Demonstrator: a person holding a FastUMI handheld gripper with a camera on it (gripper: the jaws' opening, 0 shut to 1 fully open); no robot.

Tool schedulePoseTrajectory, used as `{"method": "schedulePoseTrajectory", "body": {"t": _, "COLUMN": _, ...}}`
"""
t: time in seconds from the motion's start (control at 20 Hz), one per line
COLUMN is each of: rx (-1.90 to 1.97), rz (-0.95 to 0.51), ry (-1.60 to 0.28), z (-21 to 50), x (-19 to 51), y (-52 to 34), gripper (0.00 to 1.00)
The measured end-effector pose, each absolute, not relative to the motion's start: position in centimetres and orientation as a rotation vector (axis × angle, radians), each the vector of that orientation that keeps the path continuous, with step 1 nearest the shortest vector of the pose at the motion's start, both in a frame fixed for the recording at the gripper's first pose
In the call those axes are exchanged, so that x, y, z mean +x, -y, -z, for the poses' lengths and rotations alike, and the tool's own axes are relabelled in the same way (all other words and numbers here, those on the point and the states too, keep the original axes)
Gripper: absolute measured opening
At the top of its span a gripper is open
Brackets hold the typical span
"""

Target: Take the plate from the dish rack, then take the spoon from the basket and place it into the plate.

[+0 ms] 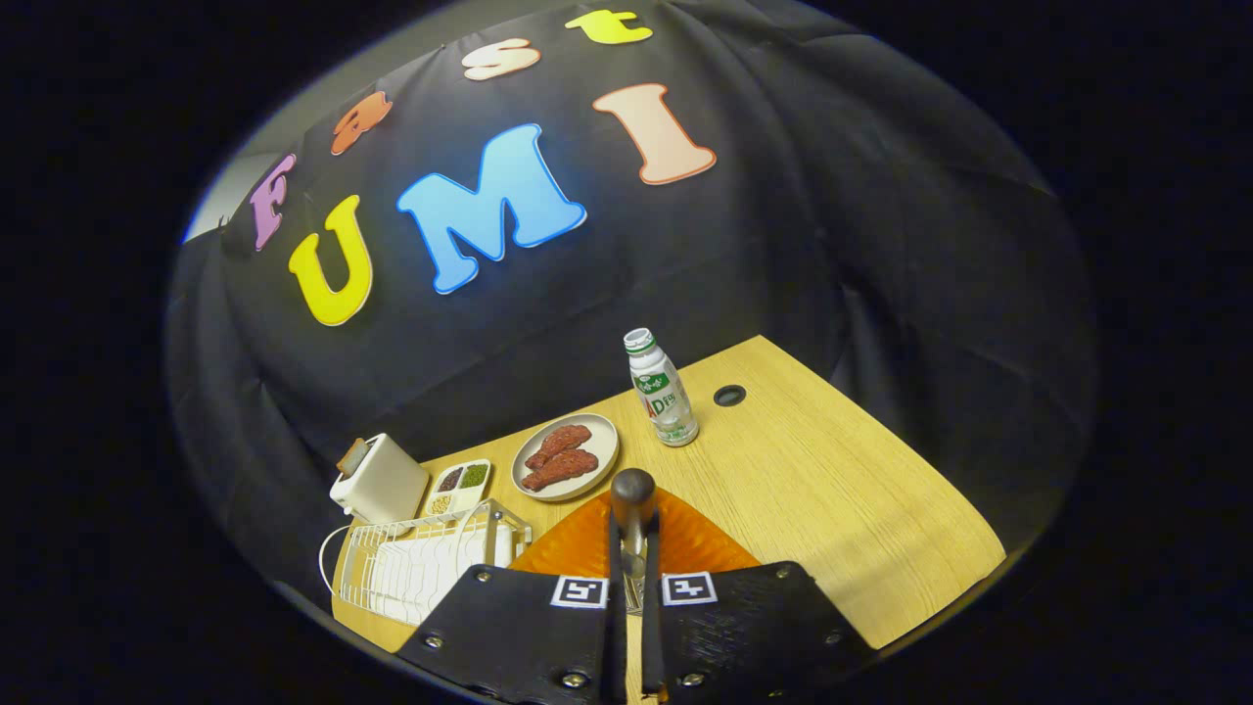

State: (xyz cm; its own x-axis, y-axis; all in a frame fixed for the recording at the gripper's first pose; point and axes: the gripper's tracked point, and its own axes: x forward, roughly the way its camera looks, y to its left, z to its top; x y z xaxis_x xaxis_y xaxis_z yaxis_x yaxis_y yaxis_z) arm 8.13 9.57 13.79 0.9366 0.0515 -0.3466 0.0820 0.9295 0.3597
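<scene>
The gripper has its fingers pressed together on the spoon, whose bowl sticks up just ahead of the tips. Directly beneath and ahead lies the orange plate on the wooden table. The white dish rack stands to the left. Beyond are a dish of meat and a bottle.

Spoon stands clamped between fingers above orange plate.
</scene>
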Motion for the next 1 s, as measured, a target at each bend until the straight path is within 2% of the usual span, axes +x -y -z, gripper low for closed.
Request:
{"method": "schedulePoseTrajectory", "body": {"t": 0.4, "rx": 0.310, "rz": -0.222, "ry": -0.387, "z": -16.9, "x": 2.8, "y": -20.9, "gripper": 0.06}}
{"method": "schedulePoseTrajectory", "body": {"t": 1.0, "rx": 0.081, "rz": -0.555, "ry": -0.556, "z": -8.9, "x": -6.4, "y": -40.6, "gripper": 0.06}}
